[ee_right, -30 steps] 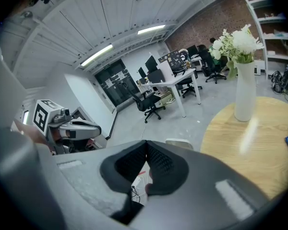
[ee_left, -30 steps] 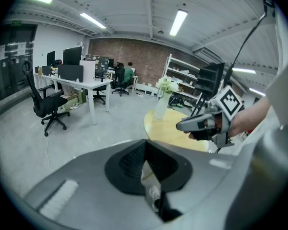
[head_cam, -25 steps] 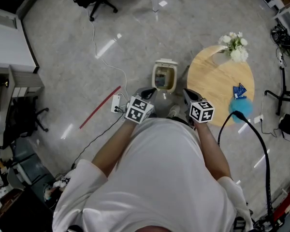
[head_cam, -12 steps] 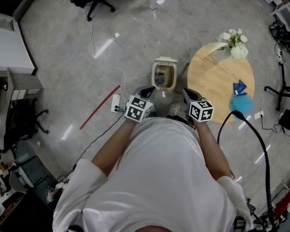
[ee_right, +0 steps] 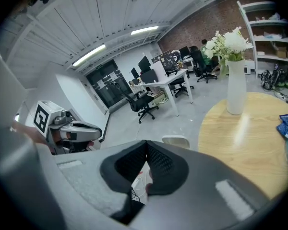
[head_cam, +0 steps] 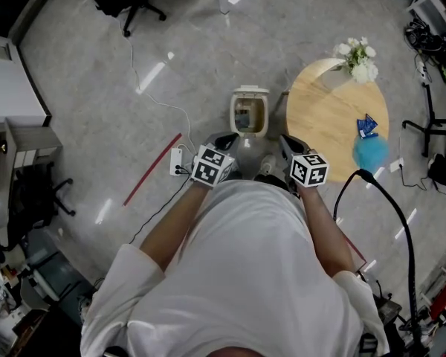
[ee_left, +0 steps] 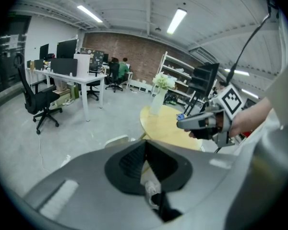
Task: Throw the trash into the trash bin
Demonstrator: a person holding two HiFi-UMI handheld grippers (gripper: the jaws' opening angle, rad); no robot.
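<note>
left gripper (head_cam: 227, 141): jaws pressed together tip to tip, nothing pinched; held low, pointed forward and down.
right gripper (head_cam: 288, 144): jaws likewise closed on themselves, empty; level with the left gripper, apart from it.
trash bin (head_cam: 249, 114): small, cream, top open; on the grey floor (head_cam: 97, 88) just ahead of both grippers, roughly between them, just left of the table.
round wooden table (head_cam: 323, 121): light top, right of the bin.
blue wrapper (head_cam: 367, 126): crumpled, lying on the table top toward its right side; touched by neither gripper.
teal fluffy item (head_cam: 371, 153): at the table's right edge, just beside the wrapper.
vase of white flowers (head_cam: 357, 59): upright near the table's far rim.
black cable (head_cam: 390, 207): arched above the floor at right.
red strip (head_cam: 153, 166): flat on the floor at left, near a white power strip (head_cam: 178, 160).
</note>
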